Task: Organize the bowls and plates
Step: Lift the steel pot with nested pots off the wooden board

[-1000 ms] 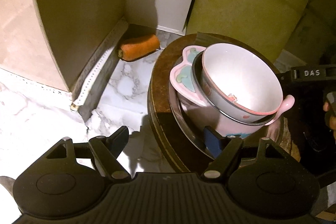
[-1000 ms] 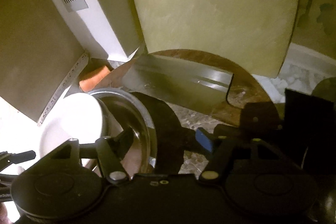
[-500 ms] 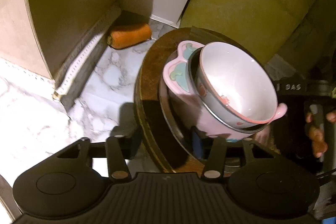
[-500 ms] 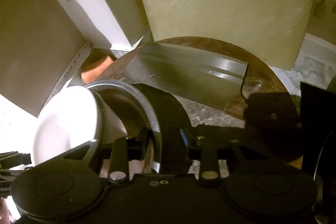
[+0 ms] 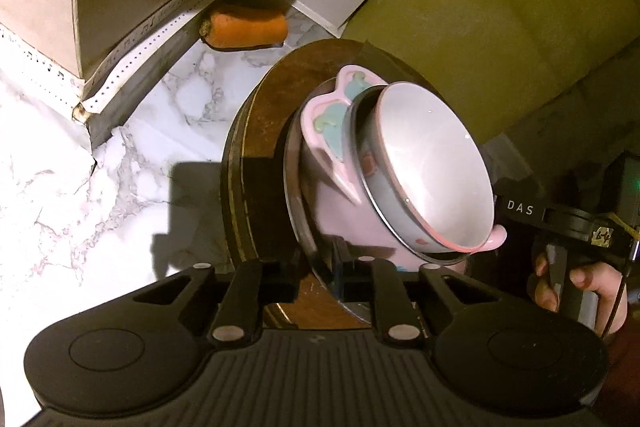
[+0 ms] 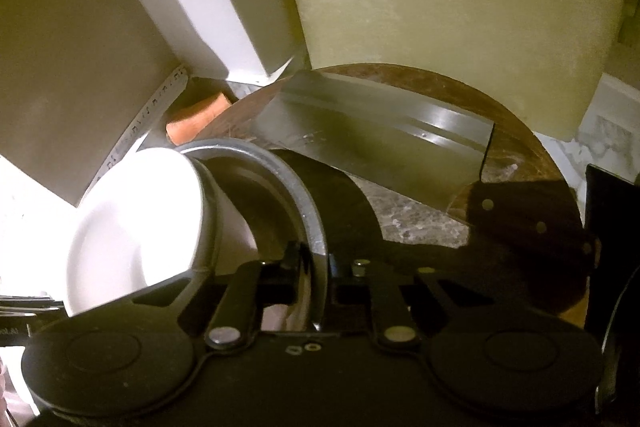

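Observation:
A steel plate [image 5: 298,215] lies on a round wooden board [image 5: 256,147]. It carries a pink bowl [image 5: 340,207] with a white bowl [image 5: 432,167] nested inside. My left gripper [image 5: 320,271] is shut on the plate's near rim. My right gripper [image 6: 314,267] is shut on the same steel plate [image 6: 308,211] at the opposite rim. The white bowl [image 6: 140,223] shows at the left of the right wrist view. The stack tilts.
A cleaver [image 6: 380,143] lies on the wooden board [image 6: 532,163] behind the plate. A carrot [image 5: 244,31] lies on the marble counter [image 5: 100,195] by the wall corner. A yellow-green cushion [image 5: 500,7] stands behind the board.
Both grippers moved in and closed on opposite rims of the steel plate. The stack now tilts.

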A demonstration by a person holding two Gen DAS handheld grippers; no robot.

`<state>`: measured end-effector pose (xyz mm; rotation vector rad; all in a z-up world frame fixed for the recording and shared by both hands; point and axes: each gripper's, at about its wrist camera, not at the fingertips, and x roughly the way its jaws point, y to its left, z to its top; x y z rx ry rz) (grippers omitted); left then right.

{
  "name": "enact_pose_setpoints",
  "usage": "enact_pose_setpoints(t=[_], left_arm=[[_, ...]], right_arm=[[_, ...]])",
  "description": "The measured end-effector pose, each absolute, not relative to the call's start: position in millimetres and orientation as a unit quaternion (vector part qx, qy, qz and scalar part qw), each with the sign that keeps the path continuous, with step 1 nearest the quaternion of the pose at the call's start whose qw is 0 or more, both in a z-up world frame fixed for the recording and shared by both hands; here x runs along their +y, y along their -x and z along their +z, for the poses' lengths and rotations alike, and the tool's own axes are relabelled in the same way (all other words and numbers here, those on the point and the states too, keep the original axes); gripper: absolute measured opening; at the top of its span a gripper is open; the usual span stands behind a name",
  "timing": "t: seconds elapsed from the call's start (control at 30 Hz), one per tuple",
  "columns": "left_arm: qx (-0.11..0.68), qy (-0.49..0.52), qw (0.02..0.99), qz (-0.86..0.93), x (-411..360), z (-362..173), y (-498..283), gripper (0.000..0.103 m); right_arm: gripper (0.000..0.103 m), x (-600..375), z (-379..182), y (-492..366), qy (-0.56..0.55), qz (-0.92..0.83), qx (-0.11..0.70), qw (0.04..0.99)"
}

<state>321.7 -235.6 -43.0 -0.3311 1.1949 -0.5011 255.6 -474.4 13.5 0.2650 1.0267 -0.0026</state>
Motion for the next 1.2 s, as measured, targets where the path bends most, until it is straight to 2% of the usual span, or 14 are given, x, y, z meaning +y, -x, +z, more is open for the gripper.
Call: enact_pose_setpoints(t=[0.7,1.2], left_arm=[[0.522,0.109,0.818,-0.216,-227.7,-32.5,-304.3,0.012],[0.491,0.116,0.842,-0.190,-183.1,-2.4,-277.9,0.013]], right_arm=[[0.012,-446.3,20.9,-223.0,-0.086,-0.014,0.465,0.881],[0.012,-409.5,41.6,-206.1,-0.091,0.005,0.439,0.894]])
